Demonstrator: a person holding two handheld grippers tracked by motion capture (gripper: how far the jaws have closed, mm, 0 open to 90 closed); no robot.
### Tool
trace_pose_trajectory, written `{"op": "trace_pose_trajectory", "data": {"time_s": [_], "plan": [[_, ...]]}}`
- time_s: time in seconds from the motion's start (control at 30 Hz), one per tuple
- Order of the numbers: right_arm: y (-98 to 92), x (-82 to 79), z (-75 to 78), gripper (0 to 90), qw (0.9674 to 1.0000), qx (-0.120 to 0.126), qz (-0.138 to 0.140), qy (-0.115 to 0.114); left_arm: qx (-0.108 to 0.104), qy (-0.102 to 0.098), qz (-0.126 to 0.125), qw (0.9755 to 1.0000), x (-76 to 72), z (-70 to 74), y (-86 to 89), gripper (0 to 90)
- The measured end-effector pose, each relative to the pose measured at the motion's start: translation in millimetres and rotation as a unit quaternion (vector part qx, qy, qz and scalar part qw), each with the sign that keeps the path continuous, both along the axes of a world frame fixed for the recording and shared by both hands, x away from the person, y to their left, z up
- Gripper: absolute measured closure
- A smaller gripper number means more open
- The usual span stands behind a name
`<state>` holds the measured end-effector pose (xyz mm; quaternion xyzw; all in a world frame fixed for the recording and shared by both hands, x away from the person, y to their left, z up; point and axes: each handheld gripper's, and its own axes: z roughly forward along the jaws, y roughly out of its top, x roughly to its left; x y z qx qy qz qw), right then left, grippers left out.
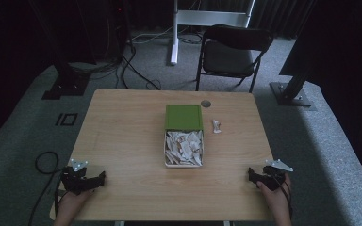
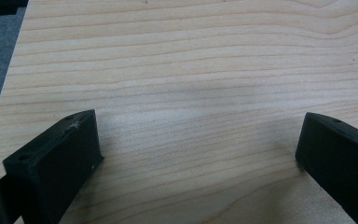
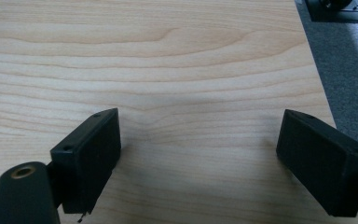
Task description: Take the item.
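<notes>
On my wooden table [image 1: 122, 141]: one box [image 1: 184, 148], one green lid [image 1: 184, 117], one loose scrap [image 1: 216, 126]; both grippers [image 1: 94, 180] [image 1: 253, 175] wide open, empty.

Table [image 1: 122, 141]: pale wood w/ wavy brown grain lines, seen close in both gripper views. Box [image 1: 166, 153]: white walls, packed w/ white & cream scraps [image 1: 184, 147], some w/ tan marks. Lid [image 1: 184, 117]: plain green, darker green edge. Loose scrap [image 1: 216, 125] beside box: white. Small disc [image 1: 206, 103] near far table edge: grey. Left gripper [image 1: 82, 179] & right gripper [image 1: 264, 176]: black, each w/ light grey plate on top; jaws matt black, left one's w/ pale scuff marks on a corner. Chair [image 1: 231, 52]: black seat & frame. Floor [image 1: 23, 141]: grey-green carpet. Cables [image 1: 132, 66]: black. Frame post [image 1: 174, 33] behind: white.
</notes>
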<state>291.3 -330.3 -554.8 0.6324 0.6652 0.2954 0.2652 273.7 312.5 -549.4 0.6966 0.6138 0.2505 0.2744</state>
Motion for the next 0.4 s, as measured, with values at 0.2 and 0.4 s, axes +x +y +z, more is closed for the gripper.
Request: {"op": "trace_pose_trajectory", "data": {"time_s": [0.2,0.4], "plan": [[0.5,0.0,0.0,12.4,1.0000,0.000,0.008,0.001,0.000,0.000,0.000,1.0000,0.0,0.0,-0.1,0.7],[0.6,0.1,0.1,12.4,1.0000,0.000,0.008,0.001,0.000,0.000,0.001,1.0000,0.1,0.0,-0.1,0.7]]}}
